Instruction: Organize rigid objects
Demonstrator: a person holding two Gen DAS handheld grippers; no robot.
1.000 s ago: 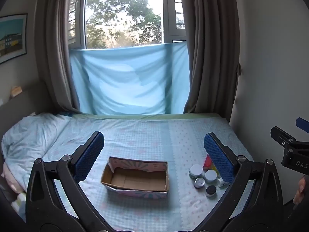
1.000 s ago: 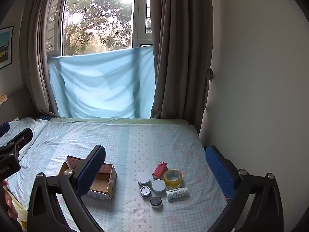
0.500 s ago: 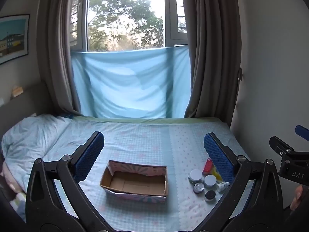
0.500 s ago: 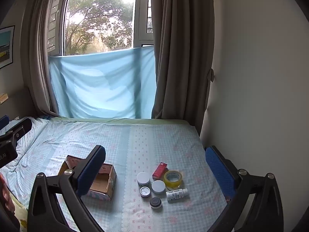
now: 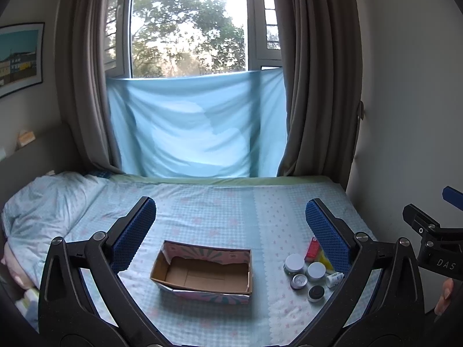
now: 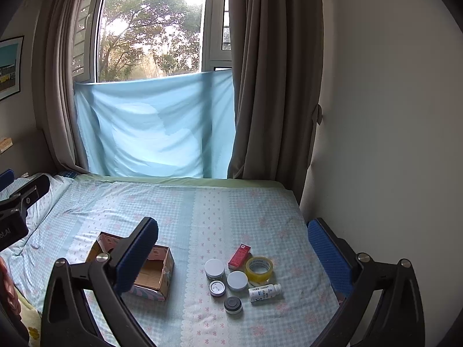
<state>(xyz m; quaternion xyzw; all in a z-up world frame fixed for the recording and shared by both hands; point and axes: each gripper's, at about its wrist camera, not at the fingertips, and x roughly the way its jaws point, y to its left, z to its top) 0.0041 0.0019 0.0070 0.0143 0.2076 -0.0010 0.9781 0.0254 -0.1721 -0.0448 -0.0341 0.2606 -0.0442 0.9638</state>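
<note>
An open cardboard box (image 5: 202,271) (image 6: 162,271) with nothing in it sits on the bed. To its right lies a cluster: two white-lidded jars (image 6: 214,268) (image 6: 237,280), a silver tin (image 6: 217,288), a dark-lidded jar (image 6: 233,304), a small white bottle (image 6: 264,292) on its side, a yellow tape roll (image 6: 259,269) and a red carton (image 6: 239,255). My left gripper (image 5: 230,231) hovers open above the box. Above the cluster my right gripper (image 6: 231,254) is open too. Both hold nothing.
The bed (image 6: 202,208) with a blue checked sheet runs to a wall (image 6: 390,144) on the right. Curtains (image 5: 318,86) and a hung blue cloth (image 5: 196,127) stand at the far end. A rumpled duvet (image 5: 43,202) lies at the left.
Both cameras have tipped down and drawn back a little, so the box and the cluster sit lower in view. Nothing on the bed has moved.
</note>
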